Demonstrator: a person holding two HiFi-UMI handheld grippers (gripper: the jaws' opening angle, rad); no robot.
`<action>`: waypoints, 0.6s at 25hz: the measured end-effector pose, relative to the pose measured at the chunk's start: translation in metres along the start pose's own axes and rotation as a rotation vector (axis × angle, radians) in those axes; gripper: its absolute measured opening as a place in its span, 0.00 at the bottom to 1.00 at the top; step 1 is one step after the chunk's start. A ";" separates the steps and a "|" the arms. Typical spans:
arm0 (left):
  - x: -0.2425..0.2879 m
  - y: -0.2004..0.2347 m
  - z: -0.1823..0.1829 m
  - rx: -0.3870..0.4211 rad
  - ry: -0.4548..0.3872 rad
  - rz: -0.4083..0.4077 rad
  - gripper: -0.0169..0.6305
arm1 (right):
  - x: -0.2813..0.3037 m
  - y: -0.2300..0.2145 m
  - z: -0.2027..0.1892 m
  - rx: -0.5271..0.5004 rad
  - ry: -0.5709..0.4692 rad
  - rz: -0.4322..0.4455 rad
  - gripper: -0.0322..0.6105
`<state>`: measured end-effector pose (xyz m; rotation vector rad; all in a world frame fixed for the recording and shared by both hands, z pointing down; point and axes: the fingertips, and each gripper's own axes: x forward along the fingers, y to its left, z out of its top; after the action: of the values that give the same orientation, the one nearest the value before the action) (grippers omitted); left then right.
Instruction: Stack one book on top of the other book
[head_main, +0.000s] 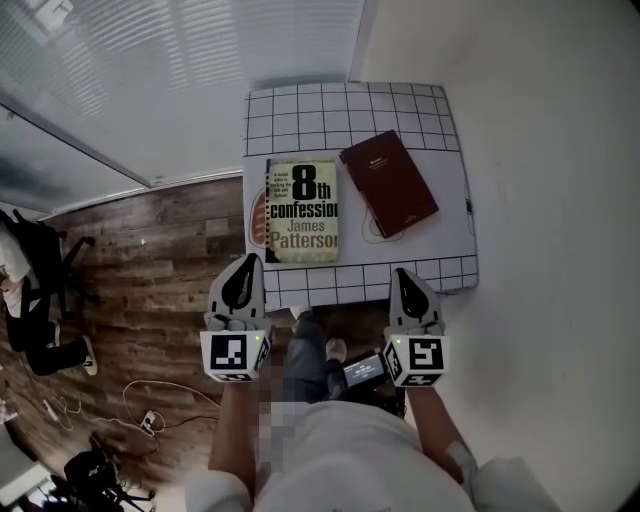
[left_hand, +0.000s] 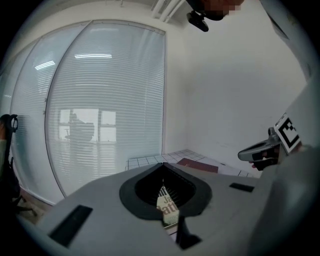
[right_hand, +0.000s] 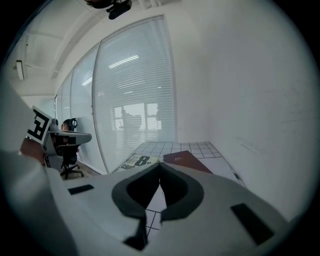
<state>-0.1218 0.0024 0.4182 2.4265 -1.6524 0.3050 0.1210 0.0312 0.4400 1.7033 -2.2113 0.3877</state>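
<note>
The gridded table (head_main: 350, 285) was open to reach along its near edge, with bare surface at its near right corner and across its far strip. The paperback (head_main: 303, 212) filled the table's left middle, and the tilted maroon book (head_main: 389, 183) lay just beside it. The white wall (head_main: 540, 200) closed the table's right side and the window blinds (head_main: 200, 60) its far left.

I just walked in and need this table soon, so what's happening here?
A person holds a tool in each hand. The left tool and right tool are both shut and empty, just short of the checked table. Two books lie flat on it, side by side and not yet stacked: a James Patterson paperback on the left and a dark red book, at an angle, on the right. Neither is touched.
</note>
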 end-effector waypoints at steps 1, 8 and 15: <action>0.005 0.004 -0.004 -0.002 0.012 0.000 0.04 | 0.007 0.002 0.000 -0.004 0.007 0.005 0.06; 0.034 0.023 -0.041 -0.057 0.075 -0.006 0.04 | 0.051 0.016 -0.012 -0.008 0.050 0.045 0.06; 0.056 0.035 -0.075 -0.091 0.151 -0.021 0.04 | 0.085 0.029 -0.031 -0.005 0.116 0.073 0.06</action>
<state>-0.1393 -0.0397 0.5069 2.2925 -1.5425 0.3910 0.0752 -0.0239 0.5033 1.5595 -2.1925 0.4858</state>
